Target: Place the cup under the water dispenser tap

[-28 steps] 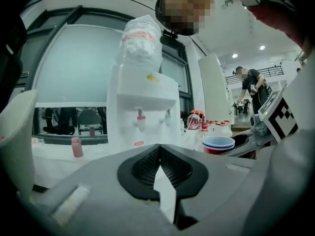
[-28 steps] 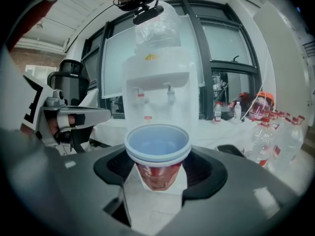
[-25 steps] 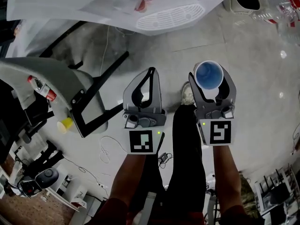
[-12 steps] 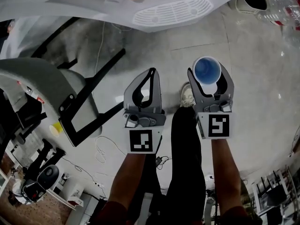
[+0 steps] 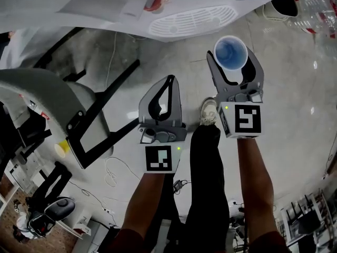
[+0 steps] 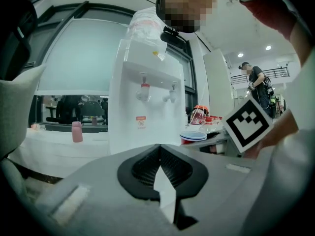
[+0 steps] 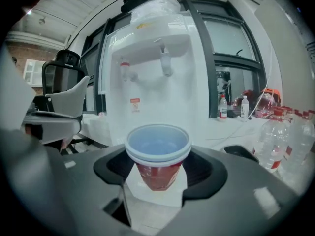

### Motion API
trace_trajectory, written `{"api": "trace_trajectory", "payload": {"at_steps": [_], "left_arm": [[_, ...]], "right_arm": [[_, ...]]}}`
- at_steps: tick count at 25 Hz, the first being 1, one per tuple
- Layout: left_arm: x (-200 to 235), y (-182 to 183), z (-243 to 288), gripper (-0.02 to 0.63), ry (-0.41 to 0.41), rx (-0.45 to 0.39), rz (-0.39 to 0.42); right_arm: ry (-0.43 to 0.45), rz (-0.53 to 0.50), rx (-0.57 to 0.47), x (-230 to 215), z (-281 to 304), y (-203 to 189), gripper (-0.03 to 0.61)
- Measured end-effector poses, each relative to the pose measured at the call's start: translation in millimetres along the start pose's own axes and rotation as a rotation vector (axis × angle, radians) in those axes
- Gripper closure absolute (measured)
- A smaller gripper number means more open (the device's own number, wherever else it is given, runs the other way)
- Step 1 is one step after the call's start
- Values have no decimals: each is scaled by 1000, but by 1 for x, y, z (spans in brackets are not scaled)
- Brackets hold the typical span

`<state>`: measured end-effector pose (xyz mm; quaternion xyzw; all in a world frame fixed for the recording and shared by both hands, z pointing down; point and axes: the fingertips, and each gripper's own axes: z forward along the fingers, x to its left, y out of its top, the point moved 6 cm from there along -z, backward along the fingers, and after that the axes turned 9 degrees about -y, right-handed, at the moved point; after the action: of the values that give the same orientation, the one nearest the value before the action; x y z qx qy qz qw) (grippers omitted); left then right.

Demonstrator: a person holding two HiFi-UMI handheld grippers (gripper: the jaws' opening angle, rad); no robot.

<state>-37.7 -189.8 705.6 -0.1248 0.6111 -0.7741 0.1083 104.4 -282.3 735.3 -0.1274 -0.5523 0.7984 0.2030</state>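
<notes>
The red cup [image 5: 230, 52] with its pale blue inside stands upright between the jaws of my right gripper [image 5: 231, 58], which is shut on it. In the right gripper view the cup [image 7: 158, 157] sits in the right gripper [image 7: 158, 175], a short way before the white water dispenser [image 7: 147, 87]. Its red tap [image 7: 125, 71] and second tap [image 7: 166, 66] hang above cup height. From above, the dispenser's drip grille [image 5: 192, 20] lies just up-left of the cup. My left gripper [image 5: 169, 82] is shut and empty, behind and left of the right one. The left gripper [image 6: 160, 150] faces the dispenser [image 6: 142, 117].
A grey chair [image 5: 47, 99] on black legs stands at the left. Clear water bottles [image 5: 316, 9] lie at the upper right, bottles [image 7: 290, 136] also right of the dispenser. Another person [image 6: 256, 80] stands far right. My shoe [image 5: 208, 112] is on the floor between the grippers.
My right gripper has carried the cup up the picture, toward the dispenser's grille. The left gripper has stayed almost where it was, still shut.
</notes>
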Motion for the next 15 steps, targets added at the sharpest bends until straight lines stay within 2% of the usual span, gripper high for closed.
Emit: {"api": "trace_trajectory", "payload": {"at_steps": [9,15], "left_arm": [[-1,1,-2,615,1,3,1],[0,1,-3,614,8,3,-4]], "right_arm": [[-22,-32,-74,-7,54,39,281],[-27,-56,-36,-14,71,26,278]]}}
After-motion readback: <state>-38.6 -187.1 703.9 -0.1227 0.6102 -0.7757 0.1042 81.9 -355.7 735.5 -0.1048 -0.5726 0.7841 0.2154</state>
